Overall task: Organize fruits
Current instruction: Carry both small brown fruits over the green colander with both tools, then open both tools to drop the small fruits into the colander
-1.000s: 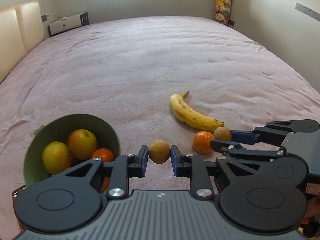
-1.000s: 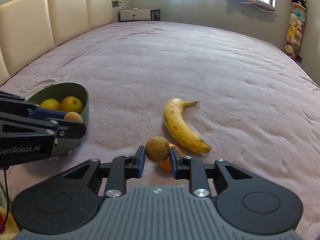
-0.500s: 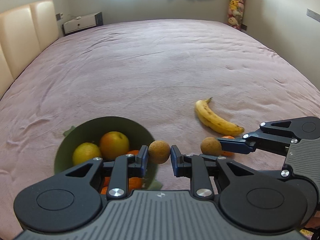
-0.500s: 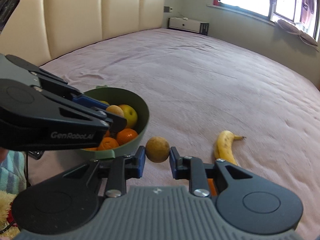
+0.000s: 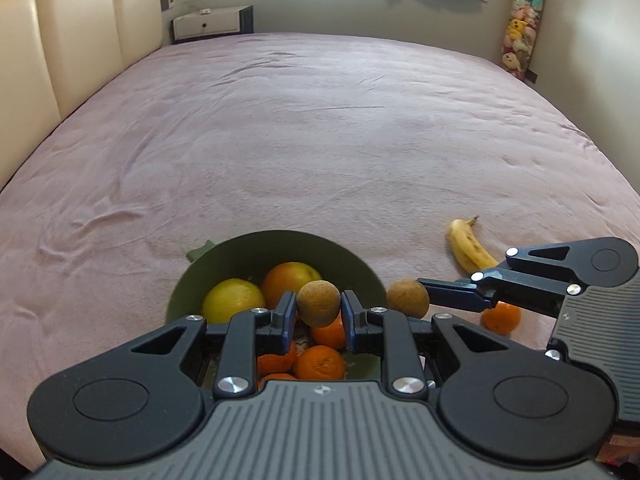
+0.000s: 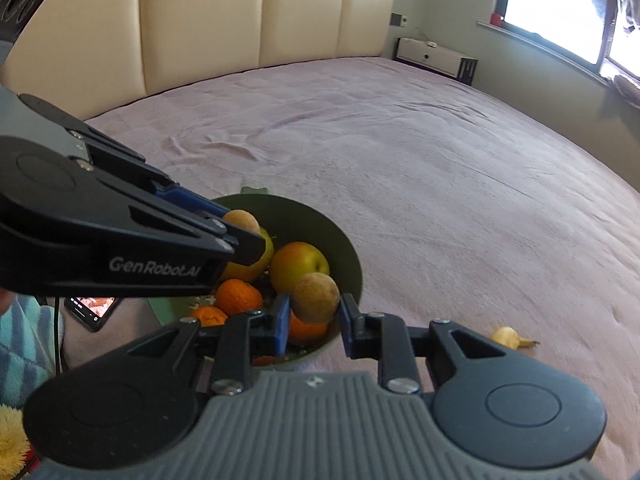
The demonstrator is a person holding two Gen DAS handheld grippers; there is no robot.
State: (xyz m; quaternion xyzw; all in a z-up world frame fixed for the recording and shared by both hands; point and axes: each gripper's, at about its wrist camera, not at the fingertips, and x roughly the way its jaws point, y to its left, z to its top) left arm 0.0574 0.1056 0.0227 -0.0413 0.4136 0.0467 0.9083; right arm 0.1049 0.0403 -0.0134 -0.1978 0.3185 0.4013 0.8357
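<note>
A green bowl [image 5: 240, 250] on the pink bed holds a yellow fruit [image 5: 232, 300], an apple [image 5: 288, 280] and several oranges. My left gripper [image 5: 319, 312] is shut on a small brown round fruit [image 5: 318, 303] held over the bowl. My right gripper [image 6: 314, 316] is shut on a second small brown fruit [image 6: 314, 298], over the bowl's near rim [image 6: 348, 248]; it also shows in the left wrist view [image 5: 408, 298]. A banana [image 5: 466, 246] and a loose orange [image 5: 502, 318] lie on the bed to the right of the bowl.
A padded cream headboard [image 6: 240, 20] stands behind the bowl. A phone [image 6: 92, 306] and a blue cloth [image 6: 24, 344] lie at the bed's near left edge. A white bedside cabinet [image 5: 208, 26] and a window sill are at the far wall.
Both grippers have moved left from the banana and orange toward the bowl, each carrying its brown fruit, and now hold them over the bowl.
</note>
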